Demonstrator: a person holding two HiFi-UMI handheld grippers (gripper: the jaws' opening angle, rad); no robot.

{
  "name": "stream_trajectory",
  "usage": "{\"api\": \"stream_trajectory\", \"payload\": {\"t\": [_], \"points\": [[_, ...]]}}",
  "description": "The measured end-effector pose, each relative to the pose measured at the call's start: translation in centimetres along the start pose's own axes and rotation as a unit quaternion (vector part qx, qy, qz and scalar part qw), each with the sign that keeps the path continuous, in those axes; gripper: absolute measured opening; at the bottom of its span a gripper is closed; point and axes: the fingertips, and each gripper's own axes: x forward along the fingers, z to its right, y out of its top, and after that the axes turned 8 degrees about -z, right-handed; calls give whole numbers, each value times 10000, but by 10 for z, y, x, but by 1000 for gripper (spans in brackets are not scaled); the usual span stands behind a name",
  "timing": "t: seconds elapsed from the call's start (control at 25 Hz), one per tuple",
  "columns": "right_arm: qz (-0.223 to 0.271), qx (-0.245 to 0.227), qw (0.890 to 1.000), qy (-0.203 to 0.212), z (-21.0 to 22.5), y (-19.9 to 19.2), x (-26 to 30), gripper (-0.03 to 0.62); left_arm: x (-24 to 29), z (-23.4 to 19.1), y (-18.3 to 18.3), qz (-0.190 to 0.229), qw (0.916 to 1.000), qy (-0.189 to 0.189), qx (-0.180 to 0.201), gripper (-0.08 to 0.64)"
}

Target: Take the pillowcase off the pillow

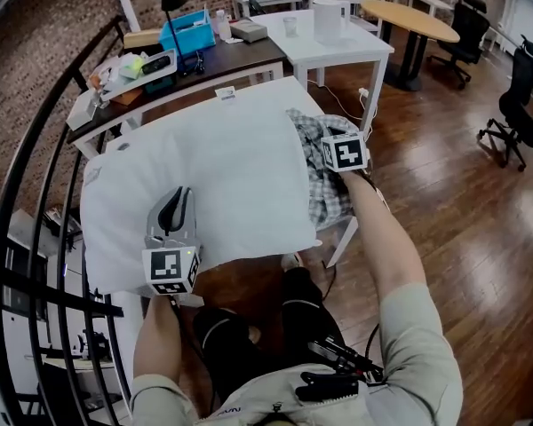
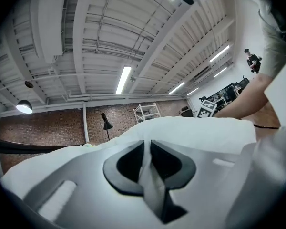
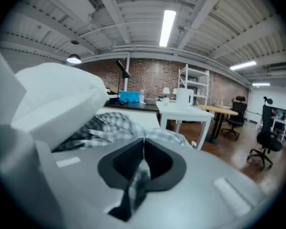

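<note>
A big white pillow (image 1: 204,176) lies across a small table in front of me. Its checked pillowcase (image 1: 324,180) is bunched up at the pillow's right end. In the head view my left gripper (image 1: 179,198) rests on the pillow's near left part. In the left gripper view the gripper (image 2: 147,159) is shut on a fold of the pillow's white cloth (image 2: 195,132). My right gripper (image 1: 330,142) sits at the bunched pillowcase. In the right gripper view it (image 3: 143,159) is shut on a strip of the checked cloth (image 3: 109,125), beside the bare pillow (image 3: 57,94).
A dark desk with a blue bin (image 1: 186,32) stands right behind the pillow, and a white table (image 1: 338,47) behind on the right. A black railing (image 1: 35,193) curves along the left. Office chairs (image 1: 520,105) and a round wooden table (image 1: 409,16) stand on the wooden floor to the right.
</note>
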Motion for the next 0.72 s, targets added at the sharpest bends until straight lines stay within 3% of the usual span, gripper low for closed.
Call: {"api": "stream_trajectory", "payload": {"t": [0.2,0.36,0.44,0.52,0.56,0.64,0.72], "points": [[1062,-803,9904,367,-56,40,-67,77,45,-2,5,-279,9987,224,-366,71],[2339,-1437,9578,851,-137,55,-166,52,66,-2,3,-361,9985,177,-374,81],[2289,-2024,9445,1205,-188,37,-175,41,62,-3,7,-382,9988,86,-290,91],[1900,-2565,9393,1255,-216,14,-159,41,44,-2,20,-236,9996,169,-25,100],[1695,-2678,9409,1195,-218,3,-148,37,28,-2,29,-96,9994,290,141,98],[1458,-2560,9492,1111,-209,-12,-129,37,-8,-9,38,121,9978,594,279,27],[1440,-2358,9555,1034,-197,-20,-116,34,-40,-27,27,79,9965,825,-70,21]]}}
